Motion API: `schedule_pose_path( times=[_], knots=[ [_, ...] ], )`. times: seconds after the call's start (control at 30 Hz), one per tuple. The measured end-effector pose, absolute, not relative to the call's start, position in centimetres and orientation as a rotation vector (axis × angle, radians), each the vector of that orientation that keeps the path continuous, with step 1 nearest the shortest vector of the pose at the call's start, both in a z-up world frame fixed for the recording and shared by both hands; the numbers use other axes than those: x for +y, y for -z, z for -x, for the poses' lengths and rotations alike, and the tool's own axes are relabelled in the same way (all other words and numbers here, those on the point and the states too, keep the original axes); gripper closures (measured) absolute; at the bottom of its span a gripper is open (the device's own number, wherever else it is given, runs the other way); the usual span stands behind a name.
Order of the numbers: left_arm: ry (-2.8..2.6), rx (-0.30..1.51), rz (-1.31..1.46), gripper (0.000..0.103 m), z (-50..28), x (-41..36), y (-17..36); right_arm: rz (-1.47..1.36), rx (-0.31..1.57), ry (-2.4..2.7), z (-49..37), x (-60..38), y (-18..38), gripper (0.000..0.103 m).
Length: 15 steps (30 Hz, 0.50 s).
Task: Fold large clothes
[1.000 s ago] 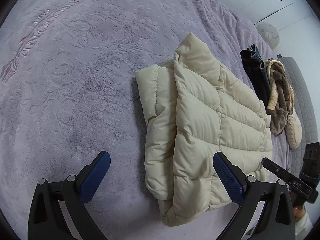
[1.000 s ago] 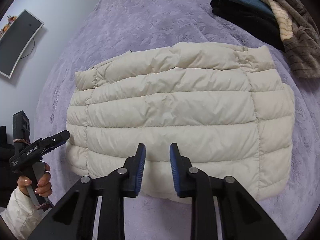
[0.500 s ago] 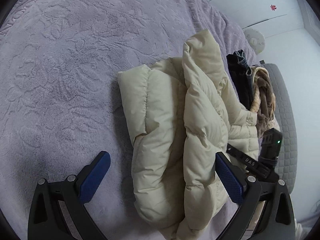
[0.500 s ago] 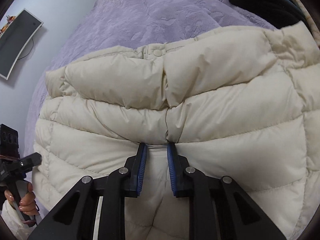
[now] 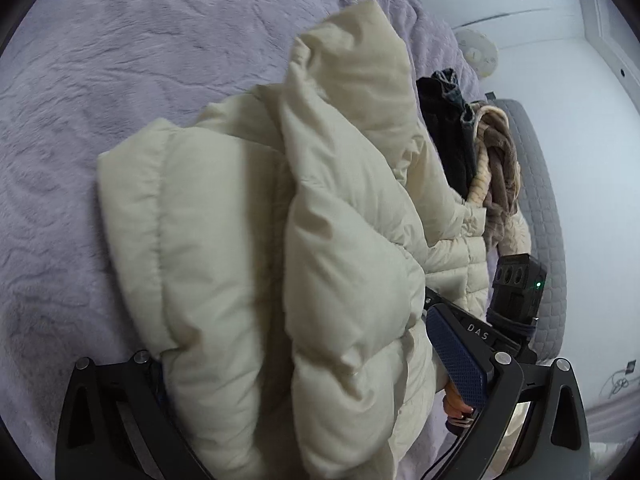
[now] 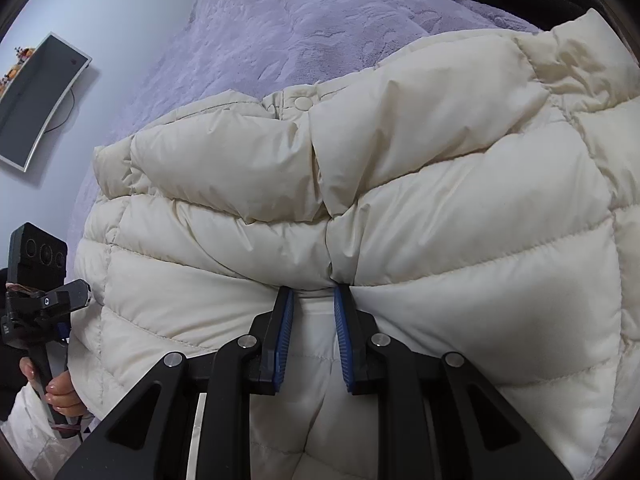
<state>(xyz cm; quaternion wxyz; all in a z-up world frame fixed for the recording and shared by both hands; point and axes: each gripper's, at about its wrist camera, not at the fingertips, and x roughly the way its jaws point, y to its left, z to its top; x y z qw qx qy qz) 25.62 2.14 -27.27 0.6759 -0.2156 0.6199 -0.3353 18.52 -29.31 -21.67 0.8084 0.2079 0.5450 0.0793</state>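
Observation:
A cream puffer jacket [image 5: 224, 240] lies folded in thick layers on the purple bedspread [image 5: 120, 40]. My left gripper [image 5: 304, 360] stands open and wide around the jacket's near edge. Its right pad [image 5: 456, 356] shows bare, and its left finger is hidden under the padding. My right gripper [image 6: 314, 296] is shut on a pinch of the jacket [image 6: 440, 200] at a seam near the edge, with pale fabric bunched between the blue pads. Each gripper shows in the other's view: the right one [image 5: 480, 334] beyond the jacket, the left one [image 6: 48, 304] held by a hand [image 6: 60, 394].
Dark jeans [image 5: 448, 136] and a brown striped garment [image 5: 500, 164] are piled beyond the jacket, next to a grey quilted headboard [image 5: 548, 240]. A curved screen [image 6: 36, 100] hangs on the wall at left. Open bedspread [image 6: 320, 12] stretches beyond the jacket.
The left gripper has closed in on the jacket, whose edge now sits between its fingers. The right gripper dropped onto the jacket and pinched it, bunching the padding into a ridge.

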Motion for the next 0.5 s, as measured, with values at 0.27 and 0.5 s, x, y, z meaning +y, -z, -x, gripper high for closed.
schedule_pose_path(
  times=[0.27,0.5],
  knots=[
    [0.851,1.313,0.334,0.080,-23.2,-2.4,21.5,-0.475,1.171,-0.175,-18.5,-30.2,21.9,0.081],
    [0.823,1.263,0.282,0.080,-21.4,-4.5,17.9,-0.555,1.210,-0.232,-19.1,-31.8,20.6,0.080]
  ],
)
